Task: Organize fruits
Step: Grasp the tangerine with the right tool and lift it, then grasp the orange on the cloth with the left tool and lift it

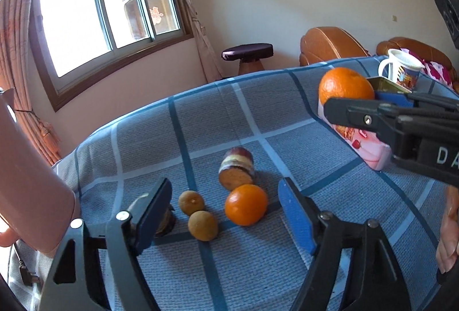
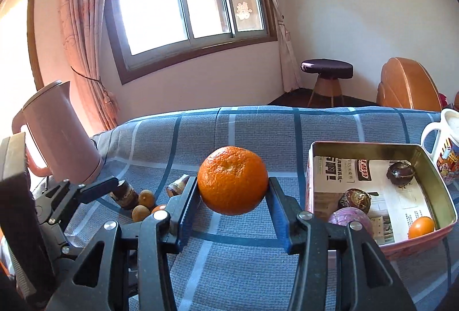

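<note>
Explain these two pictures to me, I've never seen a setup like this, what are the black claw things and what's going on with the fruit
A person holds a two-finger clamp in each hand, with a camera looking along its fingers. One picture comes from each. The right gripper is clamped on a large orange lifted above the blue checked cloth, beside a metal tin already holding some fruit. The left gripper stands open over a smaller orange, two small brown fruits and a cut purple-skinned piece. A pink kettle and a mug stand nearby.
</note>
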`<state>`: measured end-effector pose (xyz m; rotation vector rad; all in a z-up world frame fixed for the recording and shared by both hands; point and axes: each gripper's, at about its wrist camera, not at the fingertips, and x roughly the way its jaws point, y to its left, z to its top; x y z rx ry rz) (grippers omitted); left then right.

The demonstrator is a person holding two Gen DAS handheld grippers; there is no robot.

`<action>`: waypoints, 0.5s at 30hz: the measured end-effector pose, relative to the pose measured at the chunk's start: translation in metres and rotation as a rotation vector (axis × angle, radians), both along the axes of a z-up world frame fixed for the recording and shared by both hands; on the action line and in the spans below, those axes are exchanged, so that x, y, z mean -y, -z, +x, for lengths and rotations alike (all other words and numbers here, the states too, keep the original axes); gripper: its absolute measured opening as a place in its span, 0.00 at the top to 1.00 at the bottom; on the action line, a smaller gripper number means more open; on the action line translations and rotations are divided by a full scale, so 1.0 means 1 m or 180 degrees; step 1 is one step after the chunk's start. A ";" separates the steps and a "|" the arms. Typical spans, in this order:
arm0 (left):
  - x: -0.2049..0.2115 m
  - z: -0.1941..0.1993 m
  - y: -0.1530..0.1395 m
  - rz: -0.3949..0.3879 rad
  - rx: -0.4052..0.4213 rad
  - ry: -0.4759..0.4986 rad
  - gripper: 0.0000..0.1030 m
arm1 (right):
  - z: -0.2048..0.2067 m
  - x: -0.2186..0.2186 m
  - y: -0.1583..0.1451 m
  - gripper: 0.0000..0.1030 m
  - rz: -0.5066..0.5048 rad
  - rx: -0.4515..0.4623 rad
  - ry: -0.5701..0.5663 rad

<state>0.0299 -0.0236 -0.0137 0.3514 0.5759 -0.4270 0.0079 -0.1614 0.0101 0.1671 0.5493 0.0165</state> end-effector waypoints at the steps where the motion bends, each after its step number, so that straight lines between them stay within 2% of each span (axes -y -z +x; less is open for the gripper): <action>1: 0.007 0.003 0.002 0.0057 -0.0048 0.0038 0.35 | -0.001 0.002 -0.001 0.52 0.0011 0.0006 0.0004; 3: 0.020 0.009 0.007 0.0193 -0.0152 0.0061 0.46 | -0.005 0.007 -0.003 0.52 0.0000 0.0029 0.0003; 6: 0.032 0.015 0.016 0.0359 -0.0277 0.0052 0.48 | -0.008 0.011 -0.003 0.52 -0.0048 0.0032 -0.0027; 10: 0.035 0.028 0.027 0.0437 -0.0550 -0.0009 0.53 | -0.007 0.019 0.002 0.52 -0.0003 -0.0043 -0.0035; 15: 0.027 0.039 0.026 0.0157 -0.0824 0.0015 0.53 | -0.006 0.026 0.004 0.52 0.0089 -0.0090 -0.0066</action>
